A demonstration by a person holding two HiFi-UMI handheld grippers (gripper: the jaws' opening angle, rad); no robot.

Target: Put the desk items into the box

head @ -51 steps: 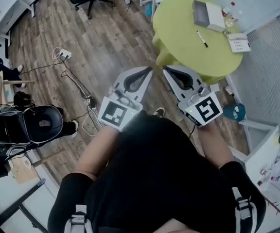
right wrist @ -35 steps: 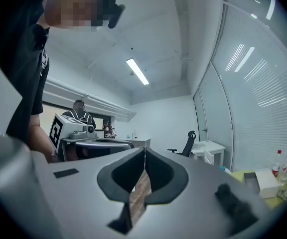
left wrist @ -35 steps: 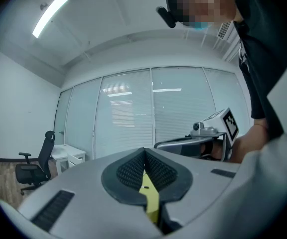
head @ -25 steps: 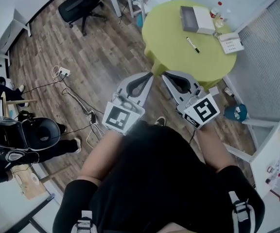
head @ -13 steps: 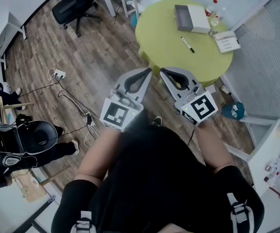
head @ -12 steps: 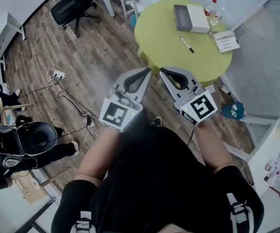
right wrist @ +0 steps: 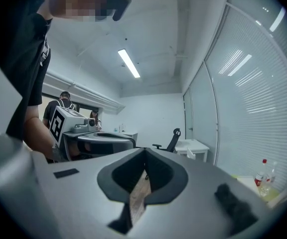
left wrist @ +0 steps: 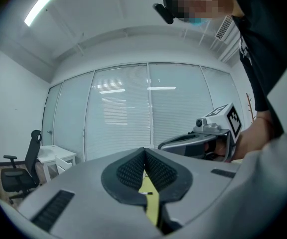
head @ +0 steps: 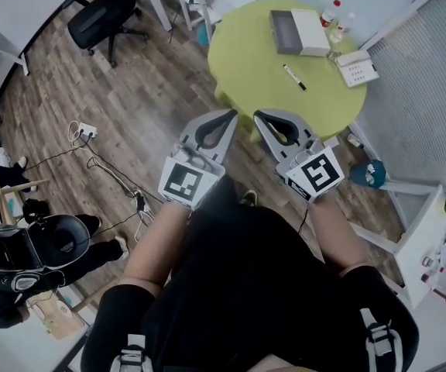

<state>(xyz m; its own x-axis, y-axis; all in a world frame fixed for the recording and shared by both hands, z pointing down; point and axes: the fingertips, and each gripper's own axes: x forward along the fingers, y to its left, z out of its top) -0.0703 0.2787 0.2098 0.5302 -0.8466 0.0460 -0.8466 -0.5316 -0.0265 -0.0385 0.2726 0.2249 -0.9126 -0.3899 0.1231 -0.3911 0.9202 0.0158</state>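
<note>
Marker (head: 293,77) lies on open tabletop (head: 246,60), box (head: 283,33) near far edge.

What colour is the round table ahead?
Lime green; the table shows best in the head view.

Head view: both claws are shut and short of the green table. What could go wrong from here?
The left claw and right claw are both shut; reaching the marker like this would likely push it, not grip it. It is thin and lies flat on the table, so it may roll. Bottles stand close beside the box and could tip.
</note>
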